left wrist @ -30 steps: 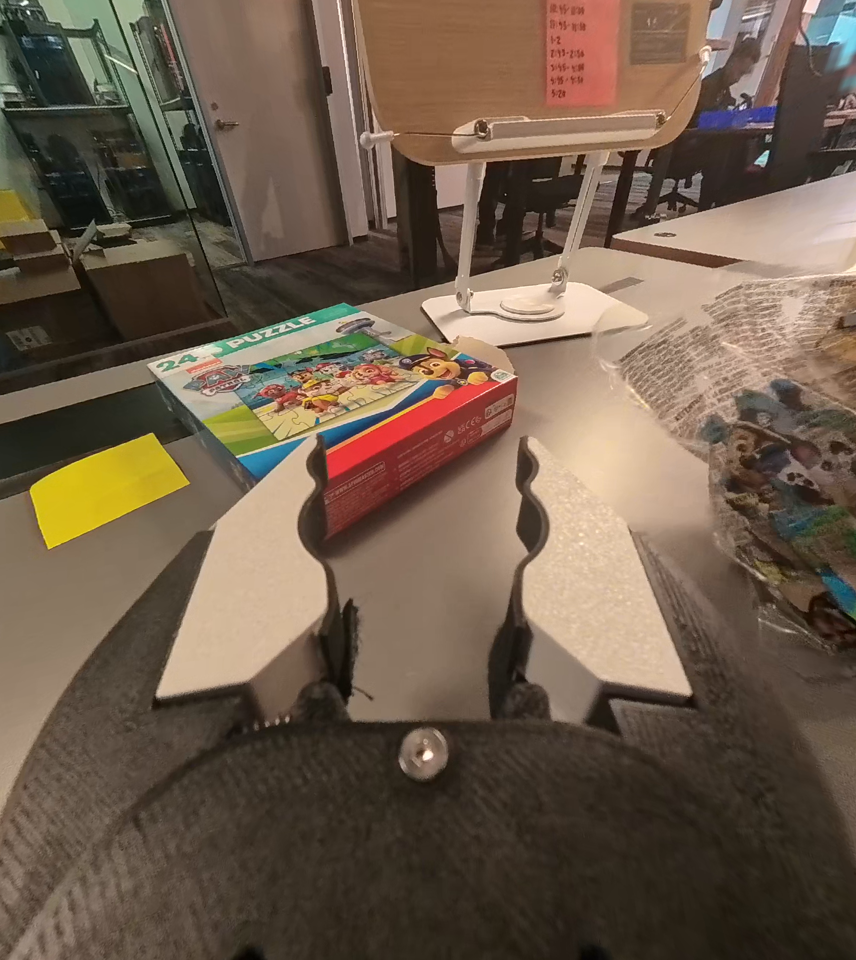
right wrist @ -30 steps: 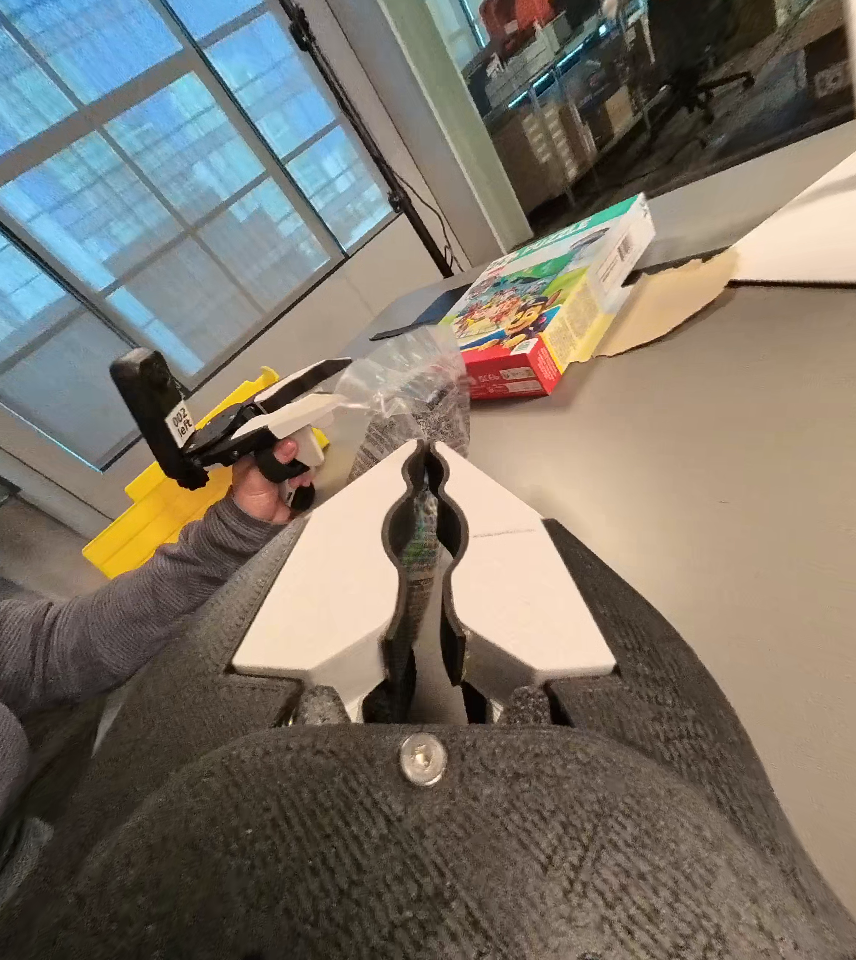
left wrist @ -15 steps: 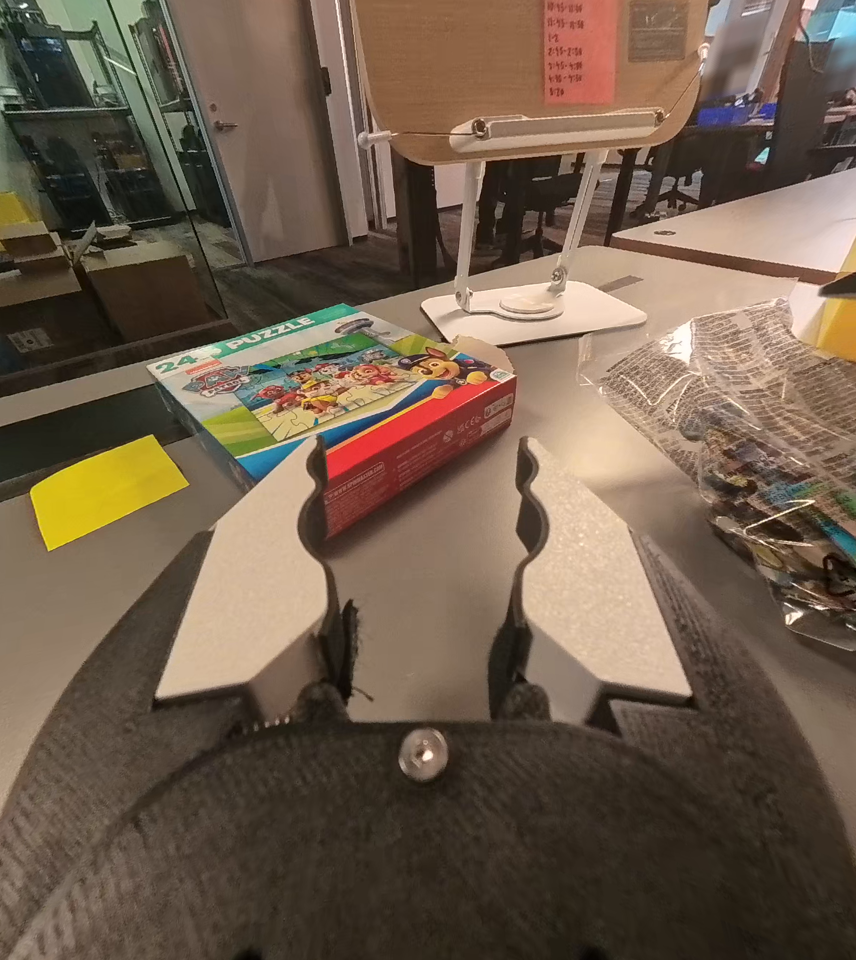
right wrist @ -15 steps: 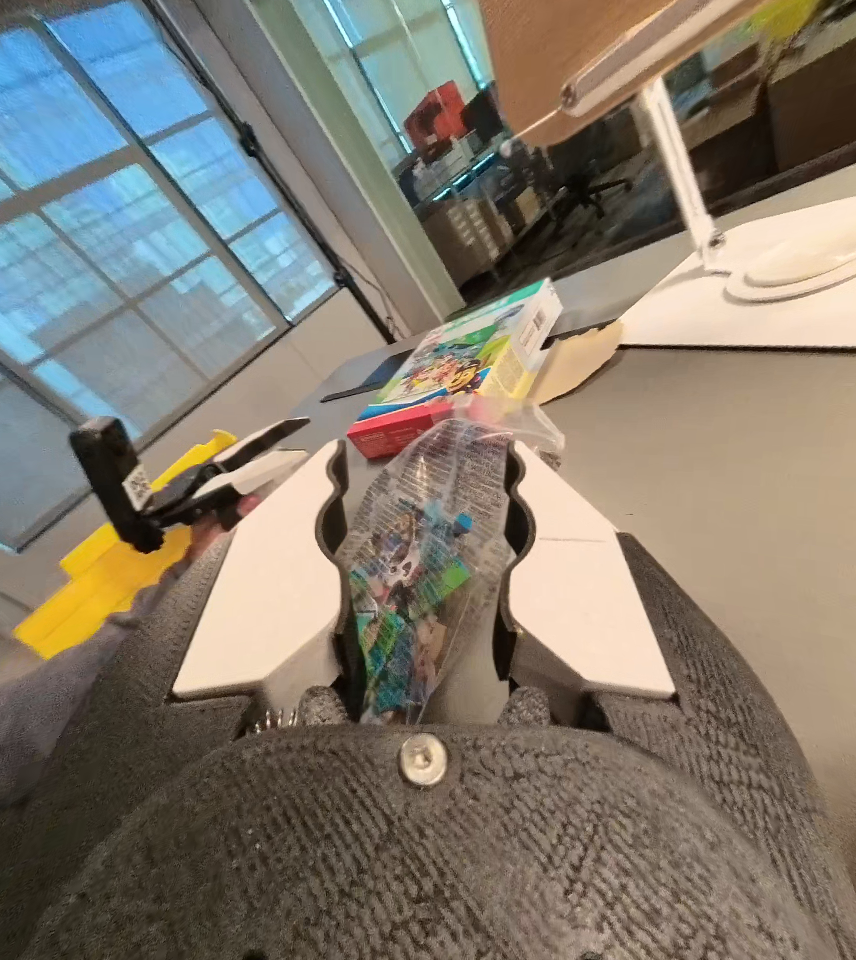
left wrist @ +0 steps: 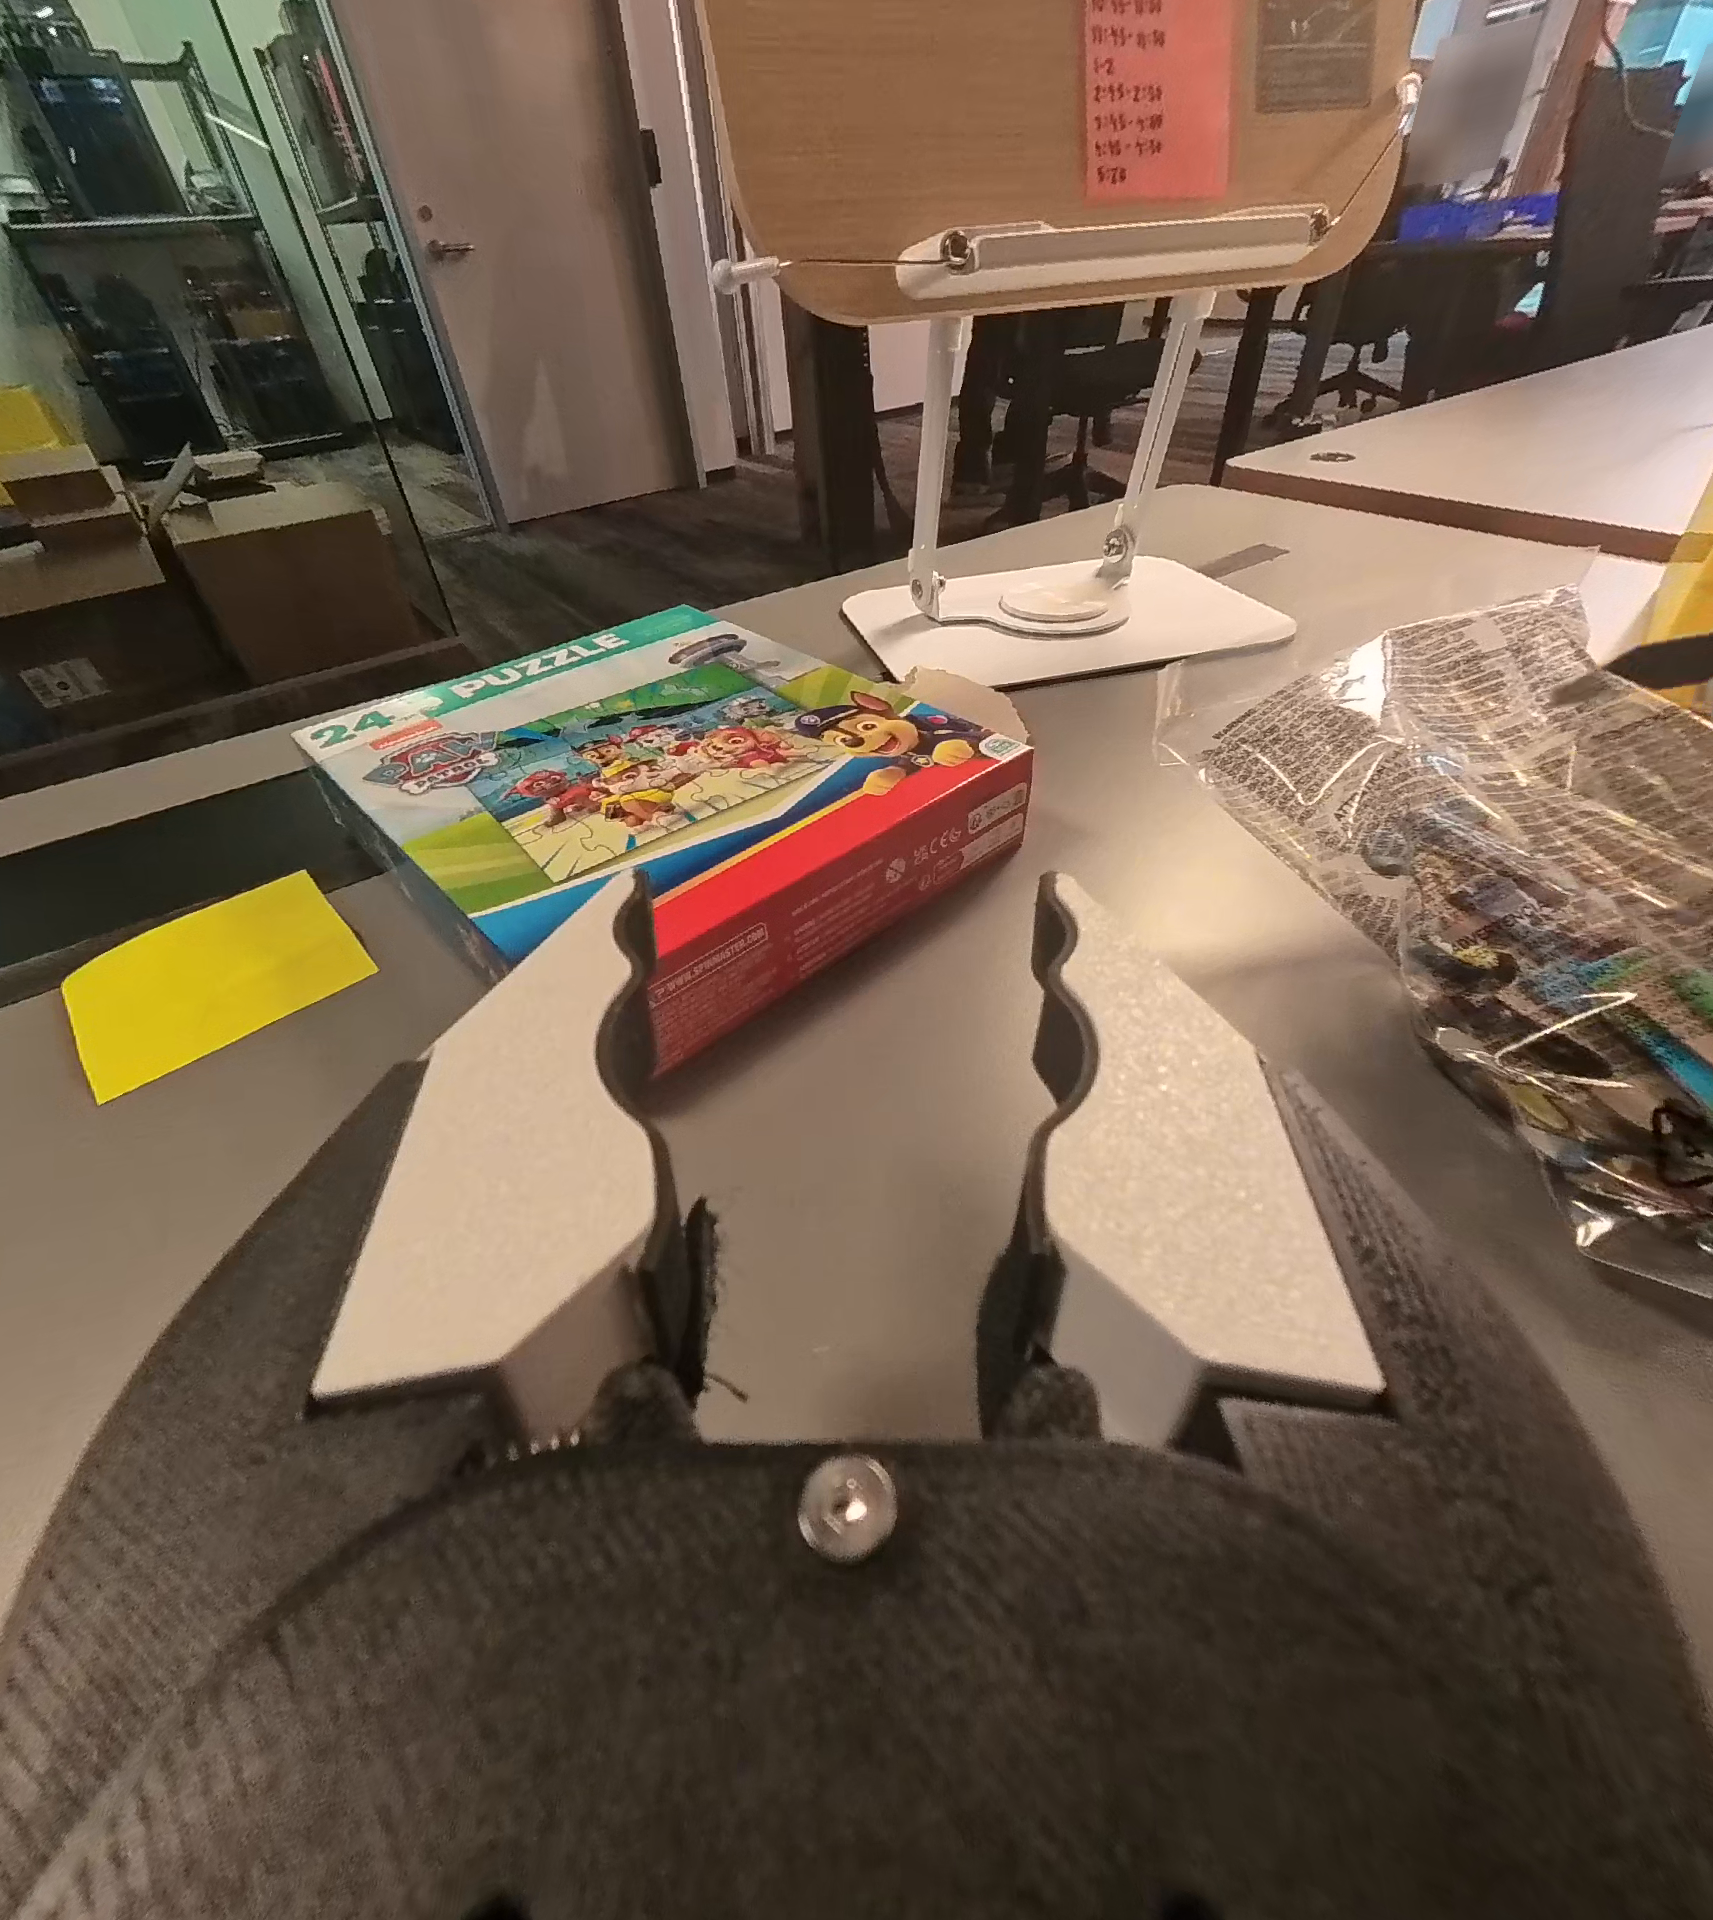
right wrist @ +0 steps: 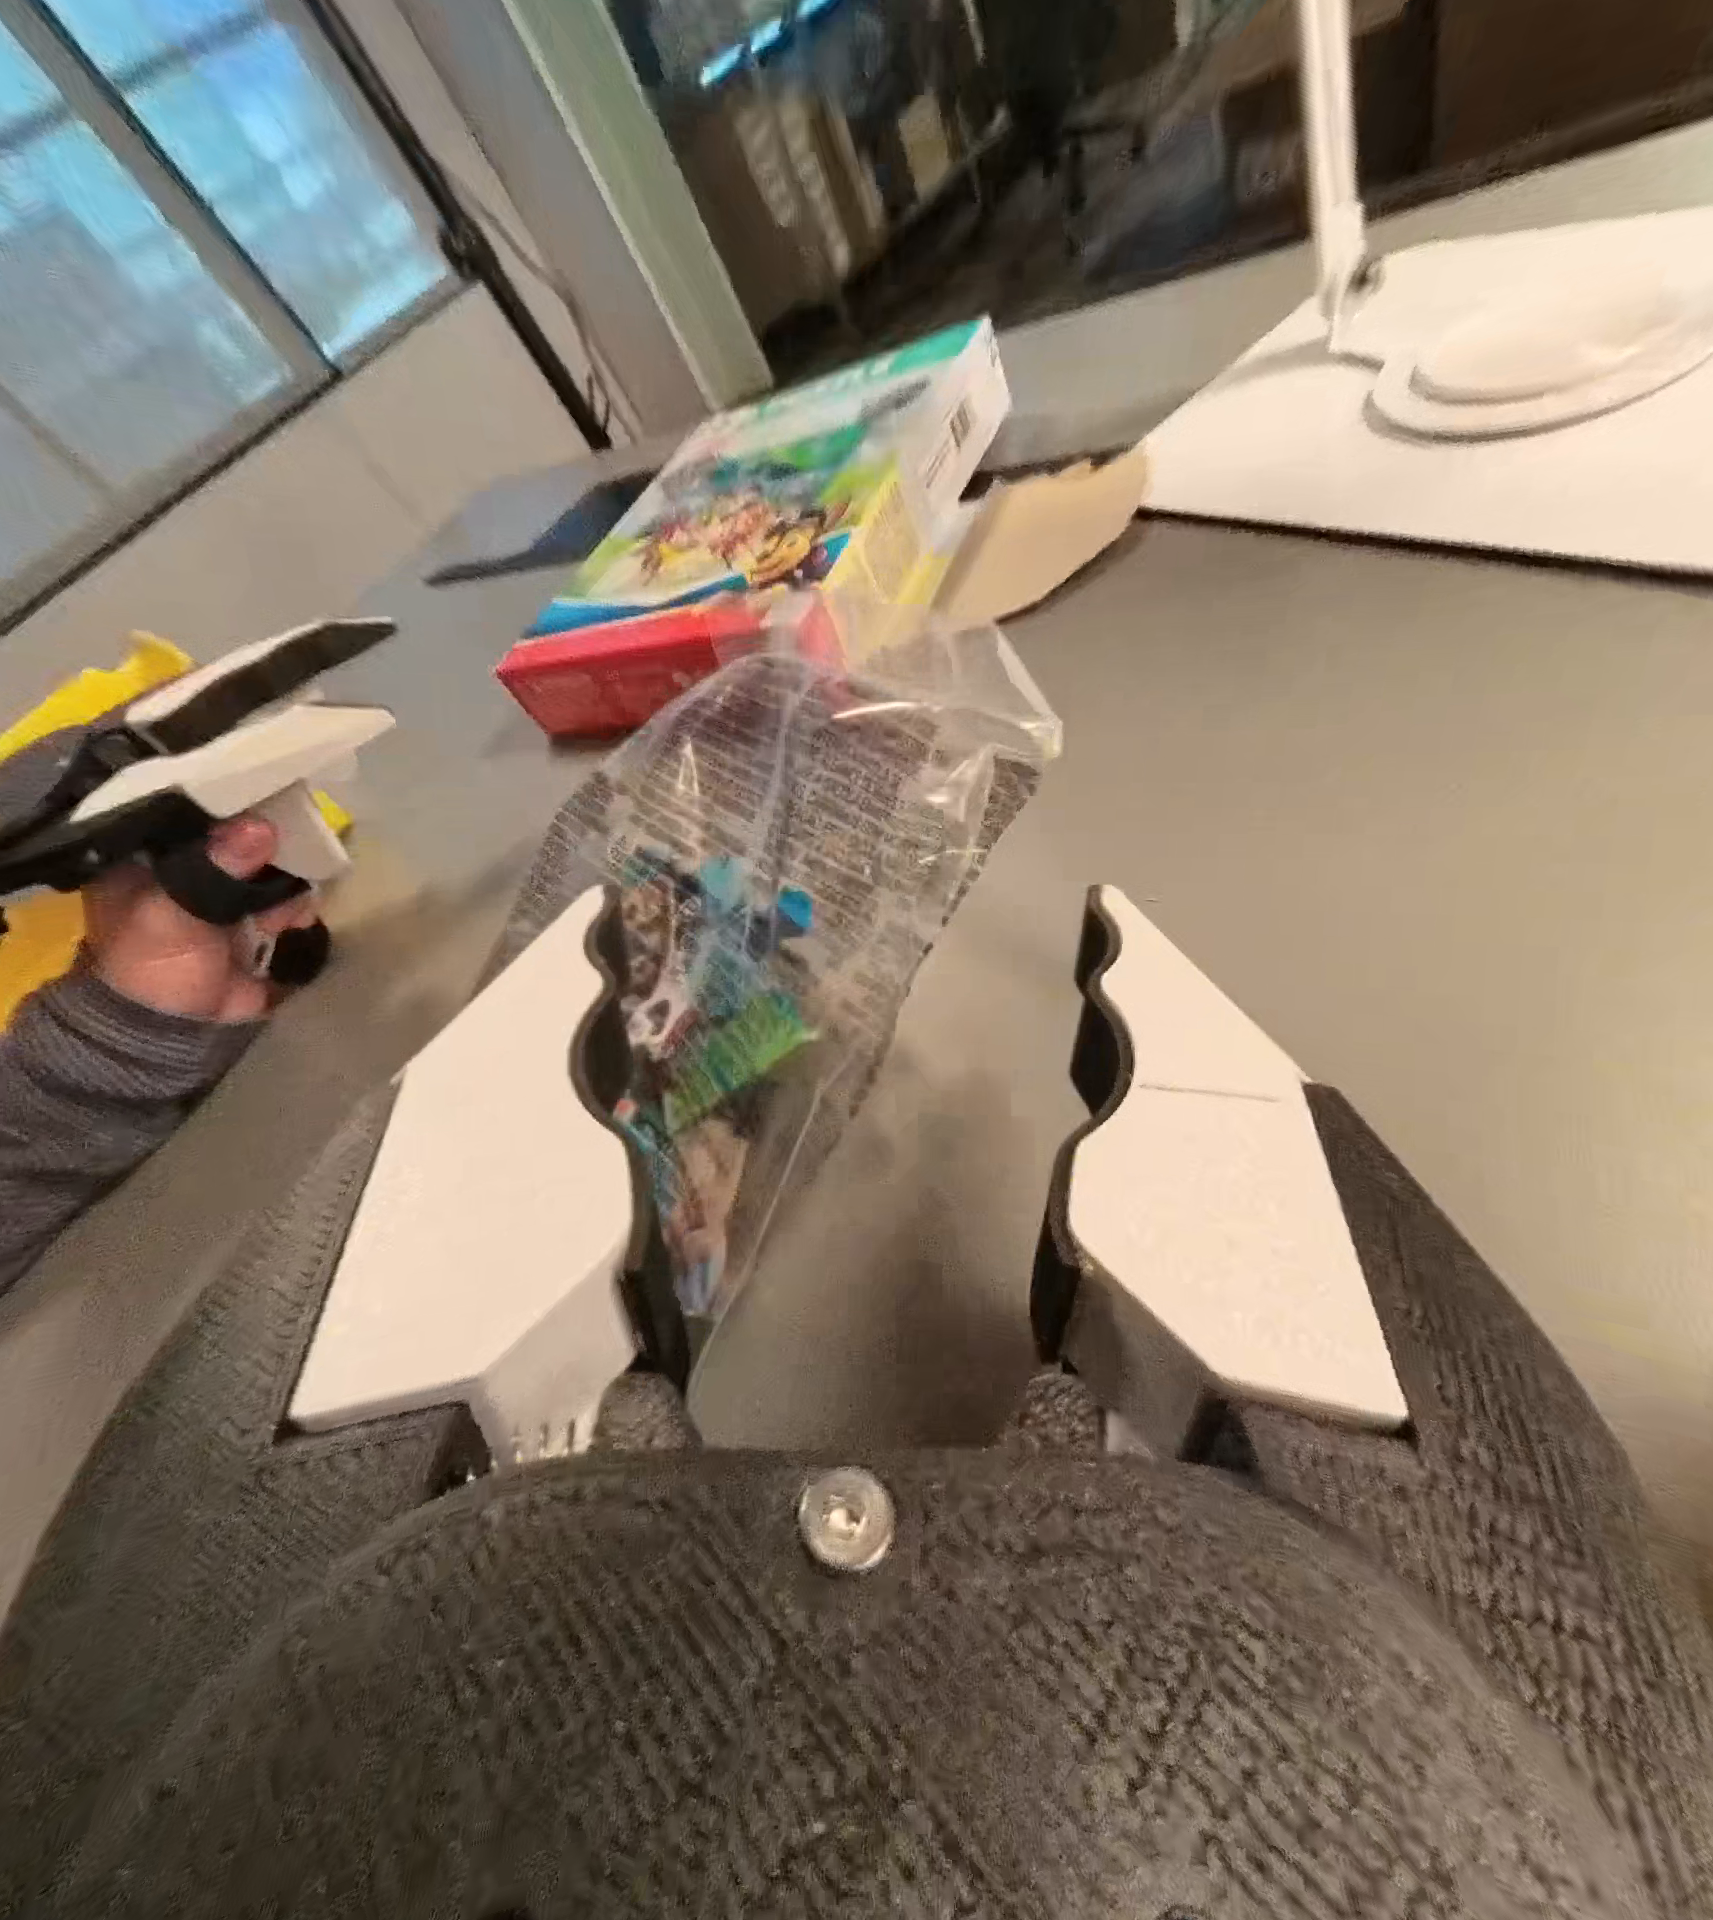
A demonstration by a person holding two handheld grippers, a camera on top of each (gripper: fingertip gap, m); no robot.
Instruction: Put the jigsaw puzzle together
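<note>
Grey tabletop (left wrist: 935, 1039) held a colourful cardboard puzzle box (left wrist: 665, 790) ahead of the wide-open, empty left gripper (left wrist: 836, 894), while a clear printed plastic bag of puzzle pieces (right wrist: 779, 914) lay unclamped between the wide-spread right gripper (right wrist: 847, 904) fingers.

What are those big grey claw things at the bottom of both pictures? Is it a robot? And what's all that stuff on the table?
No robot: a person holds one hand-held gripper in each hand, and each carries a camera looking out along its two fingers. So one picture looks from the left hand-held gripper, the other from the right hand-held gripper.

On the grey table lie a colourful puzzle box, a yellow sticky note, a white stand carrying a wooden board, and a clear bag of puzzle pieces.

Both grippers are open and hold nothing. The left one points at the box. The bag lies between the right one's fingers, against one finger and clear of the other.
</note>
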